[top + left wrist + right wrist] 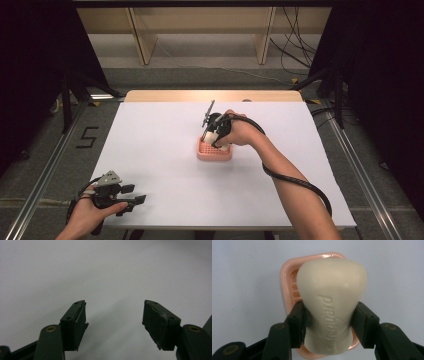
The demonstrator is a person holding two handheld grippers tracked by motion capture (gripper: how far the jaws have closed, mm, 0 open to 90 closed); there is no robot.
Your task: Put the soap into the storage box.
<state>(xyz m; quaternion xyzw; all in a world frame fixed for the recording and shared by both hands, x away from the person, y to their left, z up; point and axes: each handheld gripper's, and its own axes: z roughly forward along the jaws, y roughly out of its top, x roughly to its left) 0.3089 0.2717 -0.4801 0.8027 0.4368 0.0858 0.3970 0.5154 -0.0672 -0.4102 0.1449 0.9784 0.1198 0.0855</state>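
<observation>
A cream bar of soap (332, 305) with a stamped brand name is clamped at its narrow waist by my right gripper (328, 322), which is shut on it. The bar hangs just above a pink soap dish (288, 277) with a slatted bottom. In the high view the right gripper (214, 137) points down over the pink dish (214, 154) near the middle of the white table, the pale soap (210, 135) between its jaws. My left gripper (134, 199) rests at the table's front left corner. Its jaws stand open with nothing between them, and the left gripper (115, 322) faces bare white table.
The white table top (165, 150) has a wooden strip along its far edge. Beyond it stand wooden shelf legs (142, 42) and loose cables on the floor. A metal rail (45, 170) runs along the table's left side.
</observation>
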